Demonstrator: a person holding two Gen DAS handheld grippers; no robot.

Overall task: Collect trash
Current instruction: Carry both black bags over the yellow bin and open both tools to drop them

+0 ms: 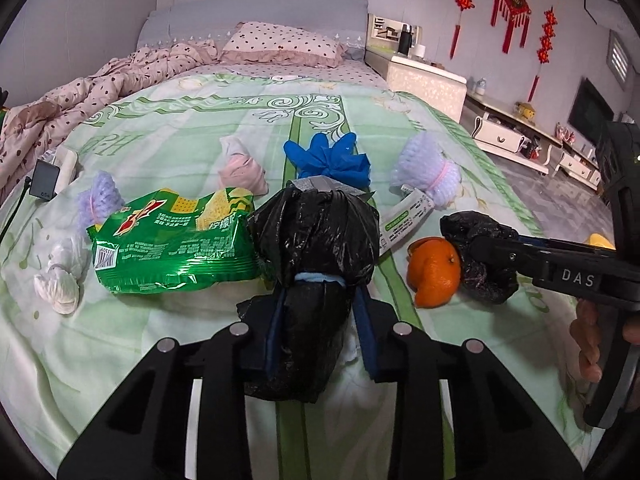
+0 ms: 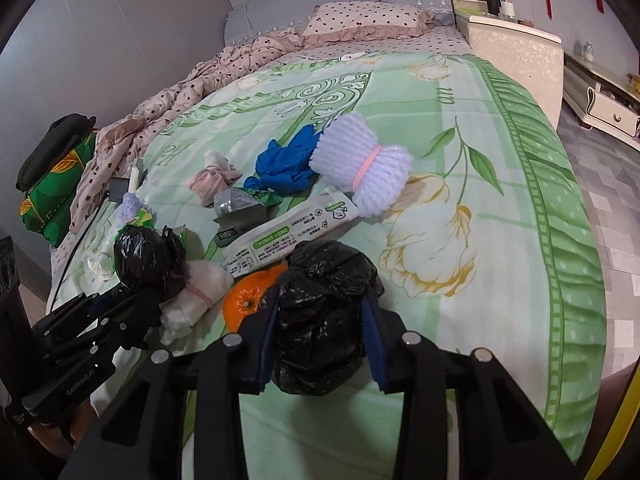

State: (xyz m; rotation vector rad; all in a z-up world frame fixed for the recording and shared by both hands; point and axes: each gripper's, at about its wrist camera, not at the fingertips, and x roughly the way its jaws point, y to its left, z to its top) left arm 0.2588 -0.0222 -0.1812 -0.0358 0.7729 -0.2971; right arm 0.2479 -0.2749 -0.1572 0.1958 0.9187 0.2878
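My left gripper [image 1: 316,308] has its jaws clamped on a black tied-up bag [image 1: 316,240]. I hold it by its thin neck, because that is where the blue band pinches it and it fits between my blue pads [image 1: 366,320]. My right gripper [image 2: 320,320] has its jaws squeezed on a smaller black bag wad [image 2: 324,304], held round its middle so it cannot slip. Both wads look just off the bed [image 2: 500,240], so I think I am ready to carry them away.

Just past my right wad lies an orange peel [image 2: 248,298]. Next to my left one sits a green snack bag [image 1: 176,244] and a white tied wad [image 1: 60,276]. A long white wrapper [image 2: 288,232] lies a bit further on.

Further still are a blue glove [image 1: 328,156], a pink cloth bundle [image 1: 240,168] and a white foam net [image 2: 360,168]. They all wait on the bed to be picked up.
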